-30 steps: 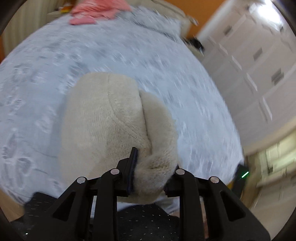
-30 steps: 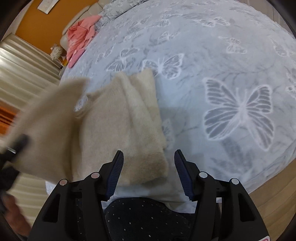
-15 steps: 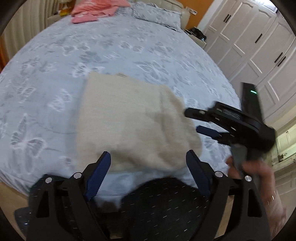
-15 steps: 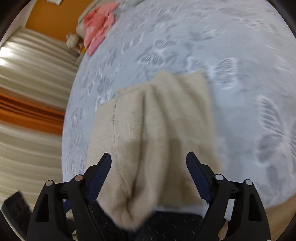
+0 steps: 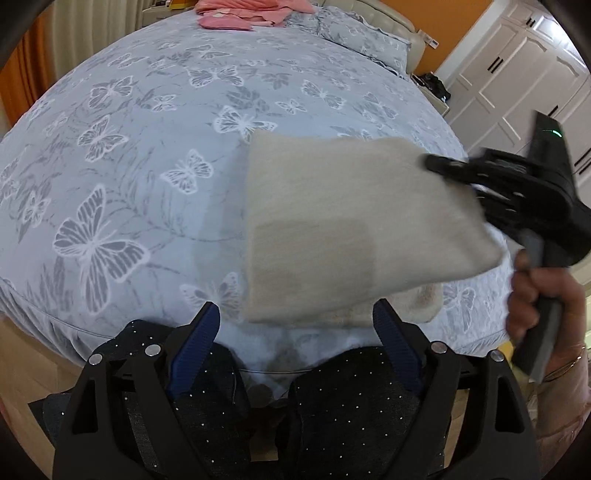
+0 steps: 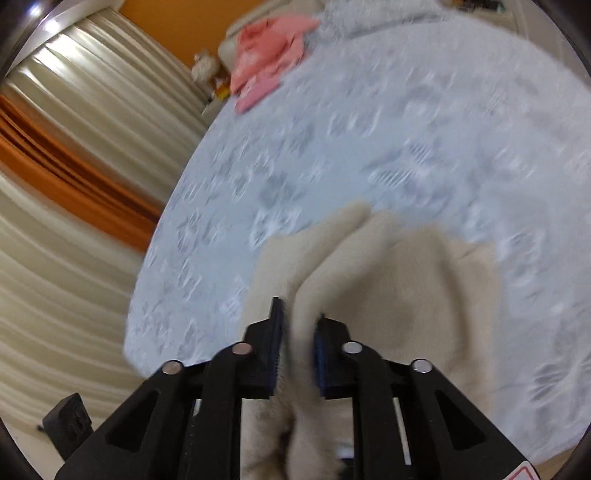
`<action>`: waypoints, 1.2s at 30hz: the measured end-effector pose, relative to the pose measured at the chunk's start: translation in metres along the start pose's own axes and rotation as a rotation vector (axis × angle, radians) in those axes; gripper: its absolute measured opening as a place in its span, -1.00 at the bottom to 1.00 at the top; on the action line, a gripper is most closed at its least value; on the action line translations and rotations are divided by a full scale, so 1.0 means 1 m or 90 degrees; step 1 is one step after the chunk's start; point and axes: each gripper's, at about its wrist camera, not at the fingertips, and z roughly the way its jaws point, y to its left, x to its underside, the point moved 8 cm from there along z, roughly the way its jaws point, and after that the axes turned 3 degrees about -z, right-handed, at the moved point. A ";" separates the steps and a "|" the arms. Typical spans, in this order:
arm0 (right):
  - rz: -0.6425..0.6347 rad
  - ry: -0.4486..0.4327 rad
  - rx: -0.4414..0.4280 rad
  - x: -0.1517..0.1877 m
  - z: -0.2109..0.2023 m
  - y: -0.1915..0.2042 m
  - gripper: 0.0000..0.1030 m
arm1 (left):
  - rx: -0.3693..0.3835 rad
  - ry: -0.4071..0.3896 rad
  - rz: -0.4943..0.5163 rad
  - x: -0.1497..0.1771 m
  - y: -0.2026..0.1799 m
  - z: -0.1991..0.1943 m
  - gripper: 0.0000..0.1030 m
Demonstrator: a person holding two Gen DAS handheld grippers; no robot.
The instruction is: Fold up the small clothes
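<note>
A beige knitted garment (image 5: 310, 229) lies near the front edge of the bed (image 5: 140, 155), which has a butterfly-print cover. My left gripper (image 5: 293, 325) hovers at the garment's near edge; its jaws are opening wide and the blue pads (image 5: 195, 339) touch no cloth. In the left wrist view my right gripper (image 5: 439, 166) comes in from the right, held by a hand (image 5: 535, 295), and lifts the garment's right side. Seen in its own view, the right gripper (image 6: 298, 325) is shut on a fold of the beige garment (image 6: 406, 295).
Pink clothes (image 5: 251, 11) lie at the far end of the bed, beside a pillow (image 5: 365, 37). White wardrobe doors (image 5: 517, 74) stand to the right. Cream and orange curtains (image 6: 74, 147) hang on the other side. Dark dotted fabric (image 5: 332, 406) fills the view below my left gripper.
My left gripper let go of the garment, opened wide and drew back to its near edge. My right gripper closed on a fold and lifted that side up.
</note>
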 end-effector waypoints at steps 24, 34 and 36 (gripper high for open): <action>0.030 0.065 -0.014 0.028 0.038 -0.026 -0.80 | -0.001 0.029 -0.023 0.008 0.019 0.010 0.65; 0.070 0.116 0.099 0.083 0.035 -0.099 -0.32 | 0.025 0.079 -0.075 0.019 0.024 0.031 0.66; 0.081 0.079 0.097 0.078 0.020 -0.092 0.28 | 0.036 0.075 -0.066 0.019 0.016 0.029 0.67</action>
